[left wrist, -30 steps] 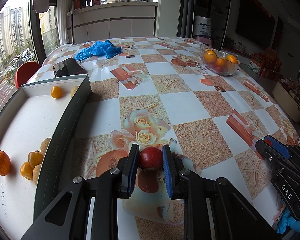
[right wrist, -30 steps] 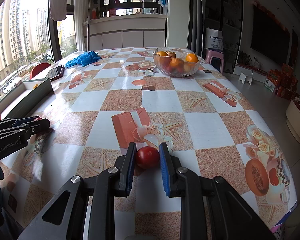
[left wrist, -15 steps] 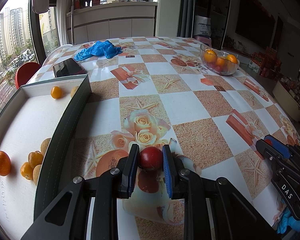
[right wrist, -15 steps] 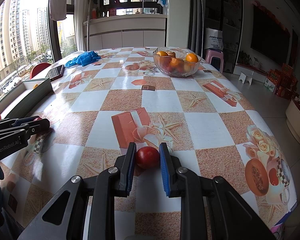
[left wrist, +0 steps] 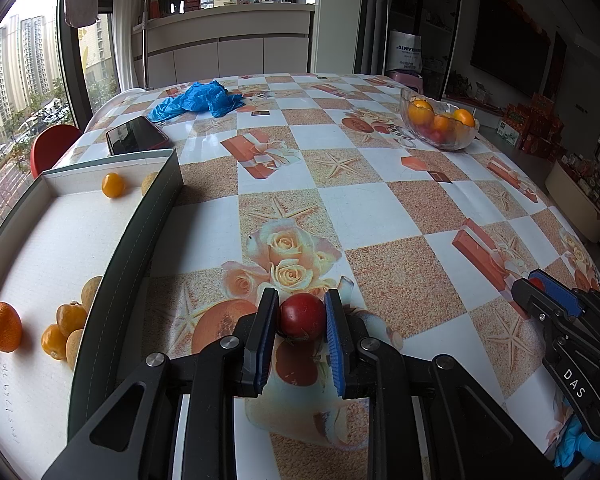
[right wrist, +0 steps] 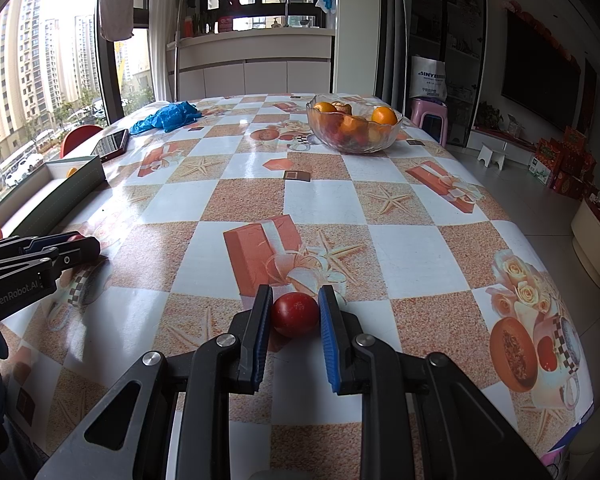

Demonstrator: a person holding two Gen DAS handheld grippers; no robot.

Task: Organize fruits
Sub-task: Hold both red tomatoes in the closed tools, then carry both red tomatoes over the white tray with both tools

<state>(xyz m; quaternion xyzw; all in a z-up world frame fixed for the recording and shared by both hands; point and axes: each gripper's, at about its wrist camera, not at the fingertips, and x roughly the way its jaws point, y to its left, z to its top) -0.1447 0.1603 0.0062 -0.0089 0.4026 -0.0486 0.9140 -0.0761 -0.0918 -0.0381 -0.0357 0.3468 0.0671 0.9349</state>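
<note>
The left gripper (left wrist: 301, 316) points forward and downward over the table, its two black fingers (left wrist: 260, 332) lined with blue pads, closed on a red fruit (left wrist: 301, 319) — both pads press its sides. The right gripper (right wrist: 295, 312) is tilted down much the same, its fingers (right wrist: 334, 336) clamped on a second red fruit (right wrist: 295, 314). Each gripper shows at the edge of the other's view — the right one low at the right edge (left wrist: 556, 304), the left one at the left edge (right wrist: 60, 246) — so they sit side by side, apart. A blue glove (left wrist: 580, 446) shows under the right gripper.
</note>
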